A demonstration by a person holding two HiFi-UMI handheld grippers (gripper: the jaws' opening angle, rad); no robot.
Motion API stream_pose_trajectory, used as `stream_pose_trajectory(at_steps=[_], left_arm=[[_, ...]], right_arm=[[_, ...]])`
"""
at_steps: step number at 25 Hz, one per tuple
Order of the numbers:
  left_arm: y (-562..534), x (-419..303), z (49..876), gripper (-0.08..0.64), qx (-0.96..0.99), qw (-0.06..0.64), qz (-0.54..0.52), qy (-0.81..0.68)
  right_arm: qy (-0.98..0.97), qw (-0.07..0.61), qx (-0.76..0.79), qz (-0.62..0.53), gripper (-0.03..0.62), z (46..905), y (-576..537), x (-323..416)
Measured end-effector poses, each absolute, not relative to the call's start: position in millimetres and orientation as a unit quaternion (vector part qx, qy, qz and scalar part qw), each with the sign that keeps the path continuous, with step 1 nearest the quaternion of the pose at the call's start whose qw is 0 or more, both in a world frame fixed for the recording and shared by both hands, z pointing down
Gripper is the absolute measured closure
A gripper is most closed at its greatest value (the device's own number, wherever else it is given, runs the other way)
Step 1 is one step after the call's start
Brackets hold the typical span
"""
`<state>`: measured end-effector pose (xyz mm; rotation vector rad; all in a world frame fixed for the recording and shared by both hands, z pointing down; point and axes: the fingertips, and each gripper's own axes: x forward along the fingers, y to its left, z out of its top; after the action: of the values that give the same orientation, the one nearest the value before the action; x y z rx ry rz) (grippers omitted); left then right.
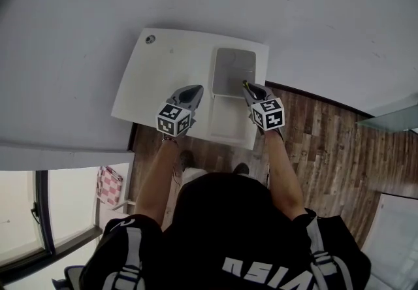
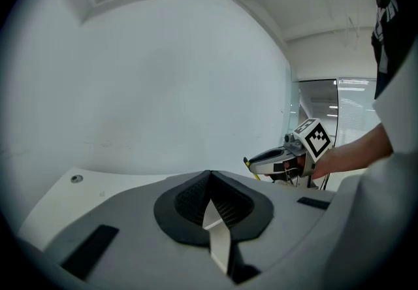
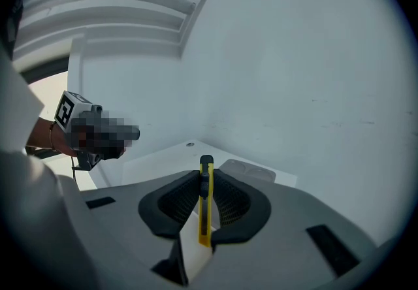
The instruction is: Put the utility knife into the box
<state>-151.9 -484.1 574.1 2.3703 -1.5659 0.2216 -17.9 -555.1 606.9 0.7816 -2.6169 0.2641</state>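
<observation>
Right gripper view shows the slim yellow-and-black utility knife [image 3: 206, 210] clamped on edge between the right gripper's [image 3: 205, 177] ribbed black pads [image 3: 230, 200], tip poking past them towards the shallow grey box [image 3: 248, 169], while the left gripper's [image 2: 210, 181] jaws meet on nothing.

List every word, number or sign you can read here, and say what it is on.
"ASIA": white letters on the person's black shirt, seen upside down, partly cut by the picture's edge.
Cube on the left gripper, cube on the right gripper: black-and-white square patterns, no letters.
Utility knife, box: no readable print.
</observation>
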Motion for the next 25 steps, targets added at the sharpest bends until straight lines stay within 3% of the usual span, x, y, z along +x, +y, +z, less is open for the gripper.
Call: stream_pose_trajectory(at_steps=[14, 25], left_arm=[[-448, -125, 605, 0.535, 0.799, 0.161, 0.073, -0.575], [-423, -144, 627, 0.535, 0.777, 0.181, 0.075, -0.598]], right_arm=[[-0.949, 0.24, 0.191, 0.076, 0.512, 649, -532, -30], [-0.939, 0.31, 0.129, 0.078, 0.512, 719, -499, -57]])
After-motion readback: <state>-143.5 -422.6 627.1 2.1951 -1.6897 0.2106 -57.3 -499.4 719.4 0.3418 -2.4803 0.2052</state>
